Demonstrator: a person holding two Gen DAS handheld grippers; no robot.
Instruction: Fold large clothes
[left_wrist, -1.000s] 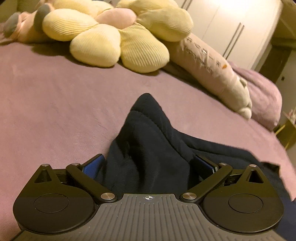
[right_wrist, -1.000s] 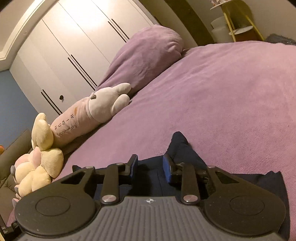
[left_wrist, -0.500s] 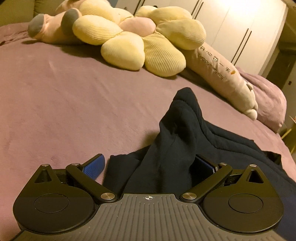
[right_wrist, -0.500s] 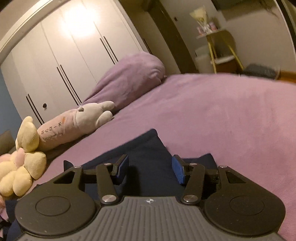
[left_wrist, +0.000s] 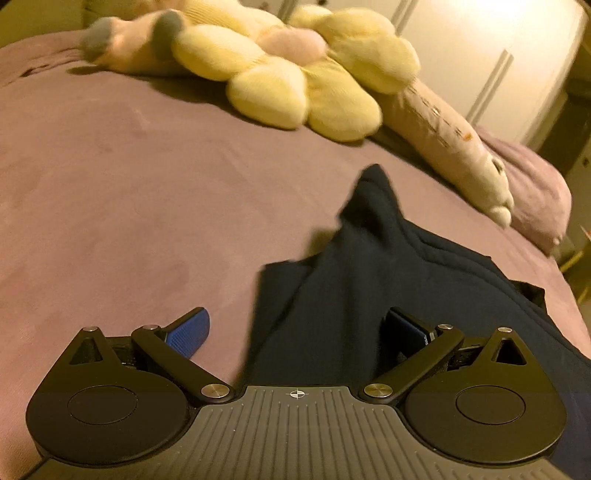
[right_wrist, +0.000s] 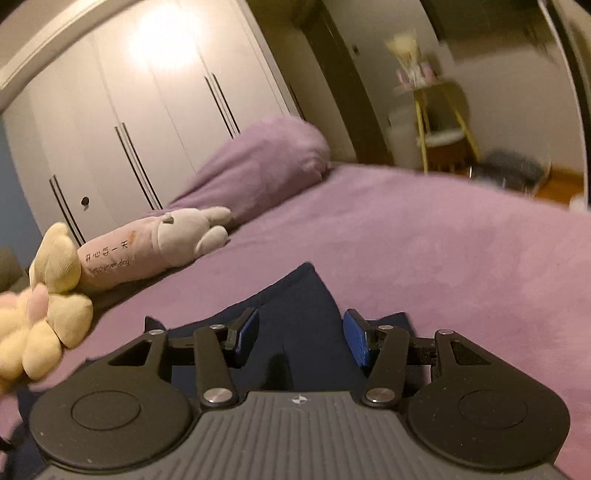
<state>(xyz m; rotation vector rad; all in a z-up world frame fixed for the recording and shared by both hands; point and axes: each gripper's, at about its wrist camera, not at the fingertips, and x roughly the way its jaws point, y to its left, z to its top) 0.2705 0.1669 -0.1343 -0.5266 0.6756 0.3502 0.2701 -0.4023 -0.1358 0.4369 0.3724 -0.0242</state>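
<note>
Both jaws sitting wide: left gripper (left_wrist: 295, 328) and right gripper (right_wrist: 301, 336) hovering over the dark garment (left_wrist: 369, 288), holding nothing; bunched peak risking a crooked fold

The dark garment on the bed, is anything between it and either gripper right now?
Nothing visible stands between them. The dark garment already lies between the open fingers of the left gripper, and likewise at the right gripper. The yellow plush and the long pillow lie farther back, apart from it.

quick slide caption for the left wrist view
Open left gripper over a dark navy garment on the purple bedspread.
</note>
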